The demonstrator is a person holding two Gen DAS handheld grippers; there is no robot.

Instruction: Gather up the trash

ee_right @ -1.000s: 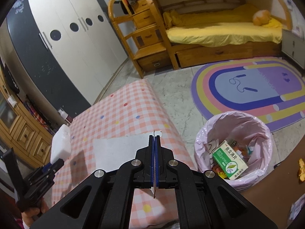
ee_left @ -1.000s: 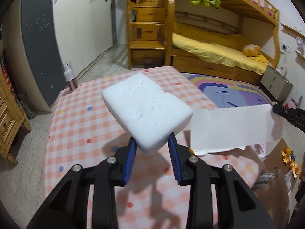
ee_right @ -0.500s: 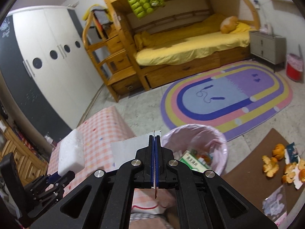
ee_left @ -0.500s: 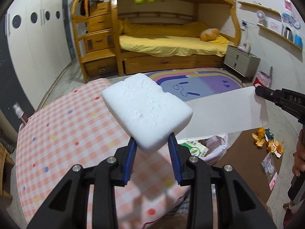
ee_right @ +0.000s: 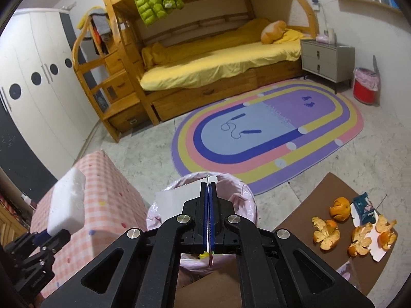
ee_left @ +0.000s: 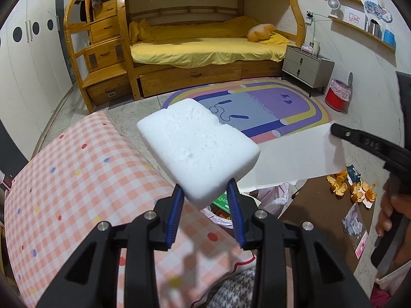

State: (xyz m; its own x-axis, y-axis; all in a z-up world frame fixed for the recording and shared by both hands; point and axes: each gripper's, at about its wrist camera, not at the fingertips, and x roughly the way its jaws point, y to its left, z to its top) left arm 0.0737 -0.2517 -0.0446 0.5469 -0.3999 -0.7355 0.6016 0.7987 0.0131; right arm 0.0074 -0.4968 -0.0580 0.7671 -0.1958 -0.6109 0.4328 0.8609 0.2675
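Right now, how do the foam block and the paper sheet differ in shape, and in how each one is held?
The foam block is thick and chunky; the paper sheet is thin and flat. The left gripper clamps the block with its jaws set apart at the block's lower end; the right gripper pinches the sheet by its edge with jaws fully together. Both are white, held in the air near the pink-lined bin.

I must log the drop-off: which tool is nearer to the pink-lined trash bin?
Right. The right tool holds the white sheet directly over the trash bin; the left tool, holding the foam block, is beside it over the checkered cloth.
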